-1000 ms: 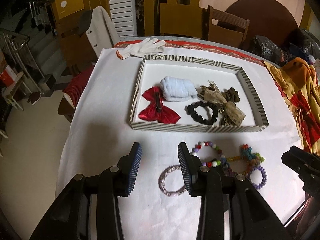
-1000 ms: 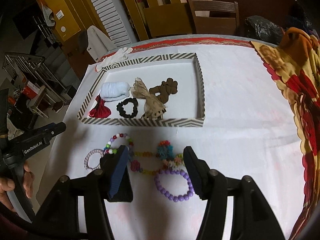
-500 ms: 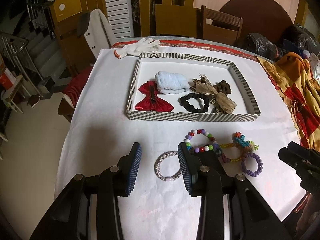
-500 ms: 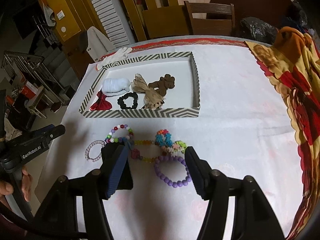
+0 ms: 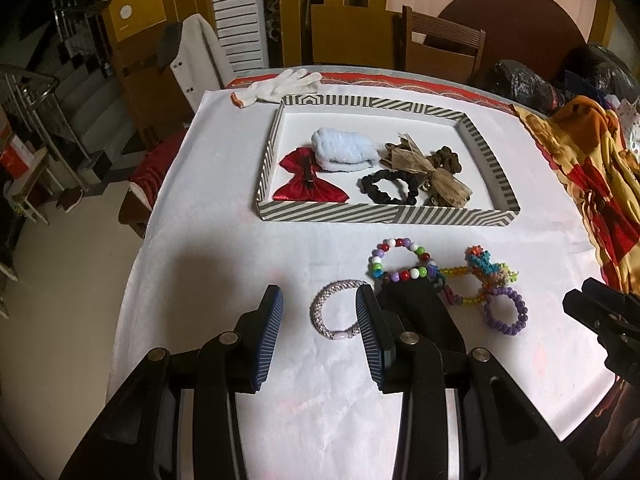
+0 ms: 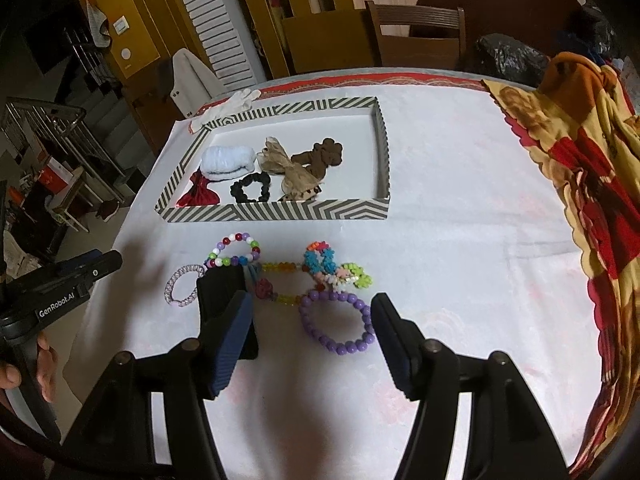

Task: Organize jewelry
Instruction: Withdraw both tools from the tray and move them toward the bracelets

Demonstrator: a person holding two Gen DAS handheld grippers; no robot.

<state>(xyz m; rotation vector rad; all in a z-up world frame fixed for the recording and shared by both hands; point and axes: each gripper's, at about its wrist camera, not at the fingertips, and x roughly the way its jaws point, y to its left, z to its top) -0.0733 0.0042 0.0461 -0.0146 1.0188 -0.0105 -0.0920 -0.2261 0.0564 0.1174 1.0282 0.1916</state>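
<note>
Several bracelets lie on the white tablecloth before a striped tray (image 5: pixel 384 214) (image 6: pixel 280 213): a pale pink one (image 5: pixel 325 312) (image 6: pixel 178 285), a multicoloured bead one (image 5: pixel 400 259) (image 6: pixel 234 250), a yellow-orange bead one (image 6: pixel 280 268), a flowery one (image 6: pixel 336 268) and a purple bead one (image 5: pixel 505 311) (image 6: pixel 336 322). My left gripper (image 5: pixel 318 332) is open and empty above the pink bracelet. My right gripper (image 6: pixel 312 338) is open and empty, its jaws either side of the purple bracelet.
The tray holds a red bow (image 5: pixel 308 180), a light blue scrunchie (image 5: pixel 344 150), a black scrunchie (image 5: pixel 390 188), a tan bow (image 5: pixel 424 168) and a brown scrunchie (image 5: pixel 448 158). A white glove (image 5: pixel 280 84) lies behind it. A patterned blanket (image 6: pixel 580 160) covers the table's right side.
Both grippers have pulled back from the tray, which now sits farther away. The bracelets show more fully in front of the jaws. Both grippers stay open.
</note>
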